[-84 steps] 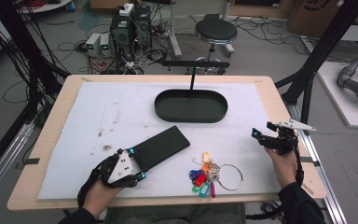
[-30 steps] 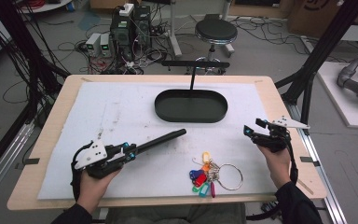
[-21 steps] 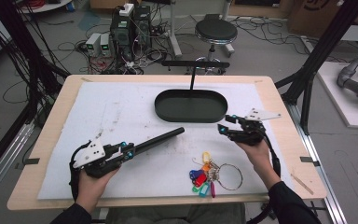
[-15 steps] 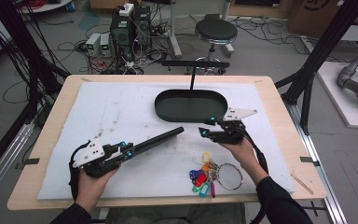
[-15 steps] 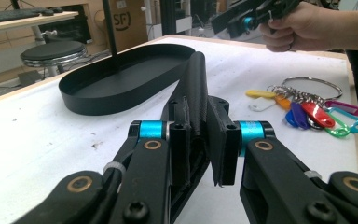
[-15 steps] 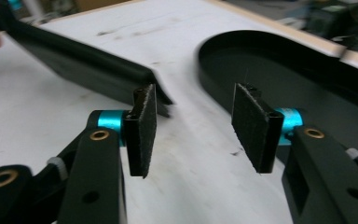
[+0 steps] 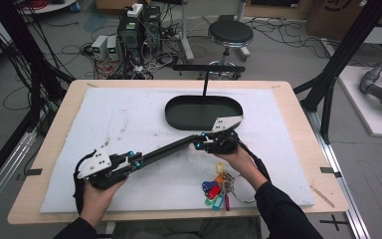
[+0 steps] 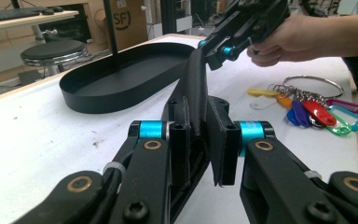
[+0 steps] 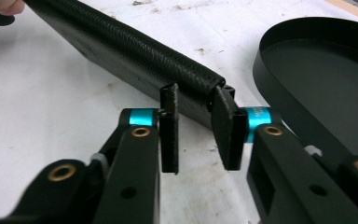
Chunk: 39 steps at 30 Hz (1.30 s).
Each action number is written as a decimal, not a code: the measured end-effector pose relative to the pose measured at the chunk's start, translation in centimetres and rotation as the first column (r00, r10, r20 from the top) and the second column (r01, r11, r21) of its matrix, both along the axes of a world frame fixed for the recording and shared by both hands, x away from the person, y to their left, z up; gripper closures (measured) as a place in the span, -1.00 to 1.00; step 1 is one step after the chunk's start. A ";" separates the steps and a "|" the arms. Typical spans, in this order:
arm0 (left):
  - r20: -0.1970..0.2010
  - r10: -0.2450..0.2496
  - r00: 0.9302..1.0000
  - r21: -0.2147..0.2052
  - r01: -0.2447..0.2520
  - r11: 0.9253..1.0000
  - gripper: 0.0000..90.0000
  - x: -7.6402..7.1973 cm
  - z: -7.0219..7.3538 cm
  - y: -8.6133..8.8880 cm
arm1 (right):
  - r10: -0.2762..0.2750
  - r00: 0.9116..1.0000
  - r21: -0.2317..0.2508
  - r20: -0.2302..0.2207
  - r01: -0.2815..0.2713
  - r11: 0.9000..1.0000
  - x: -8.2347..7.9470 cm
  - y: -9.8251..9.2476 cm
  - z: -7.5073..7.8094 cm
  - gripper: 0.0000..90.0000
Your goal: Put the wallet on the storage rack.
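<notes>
On white mat point(image 7: 129, 119), near front edge: 1 black case point(image 7: 166, 148), 1 black oval tray point(image 7: 204, 112), 1 key bunch w/ coloured tags point(image 7: 218, 189), 2 grippers. Case being held on edge above mat, between hands, in front of tray. L gripper point(image 8: 200, 140) clamping narrow on near end of case. R gripper point(image 9: 193, 126) at far end; jaws just been closing, narrow gap, case end sitting between pads, right pad touching; full grip unclear.
</notes>
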State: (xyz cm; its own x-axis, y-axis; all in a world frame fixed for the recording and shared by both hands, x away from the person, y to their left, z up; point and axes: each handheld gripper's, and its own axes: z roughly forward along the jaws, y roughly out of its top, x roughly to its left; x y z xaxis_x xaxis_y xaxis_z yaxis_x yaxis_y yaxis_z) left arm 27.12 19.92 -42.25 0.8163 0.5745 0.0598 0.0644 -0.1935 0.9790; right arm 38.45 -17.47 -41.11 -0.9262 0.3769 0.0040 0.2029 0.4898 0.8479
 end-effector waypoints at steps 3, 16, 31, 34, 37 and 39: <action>0.001 -0.013 1.000 -0.018 0.013 1.000 0.76 -0.1 0.2 -0.3 | -0.003 1.000 0.000 0.001 0.003 1.000 -0.3 -0.5 0.4 0.71; -0.024 -0.078 0.997 -0.030 0.077 0.997 0.66 1.0 -0.3 -2.6 | -0.067 0.994 0.035 -0.087 0.070 0.997 -1.9 -4.4 0.7 0.79; -0.034 -0.081 0.996 0.124 0.085 0.989 0.61 2.1 -1.7 -3.9 | -0.083 0.993 0.047 -0.089 0.088 0.995 -1.8 -4.2 0.6 0.74; -0.035 -0.083 0.996 0.124 0.087 0.988 0.64 2.2 -1.7 -3.8 | -0.078 0.993 0.050 -0.090 0.083 0.995 -1.8 -4.2 0.6 0.62; -0.040 -0.094 0.995 0.113 0.098 0.989 0.66 2.2 -1.6 -3.6 | -0.079 0.994 0.062 -0.073 0.083 0.995 -1.9 -4.4 0.8 0.41; -0.040 -0.100 0.994 0.106 0.104 0.989 0.66 2.2 -1.6 -3.3 | -0.077 0.995 0.084 -0.068 0.082 0.993 -1.9 -4.9 1.0 0.32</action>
State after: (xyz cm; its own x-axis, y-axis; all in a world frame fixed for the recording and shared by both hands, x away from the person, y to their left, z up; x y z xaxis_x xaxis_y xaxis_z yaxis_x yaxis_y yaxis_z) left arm 29.35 16.57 -43.83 0.8730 0.4798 0.0873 0.0727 -0.3051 0.9495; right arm 36.58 -22.32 -40.13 -0.8901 0.4451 0.0984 0.2937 0.3948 0.8705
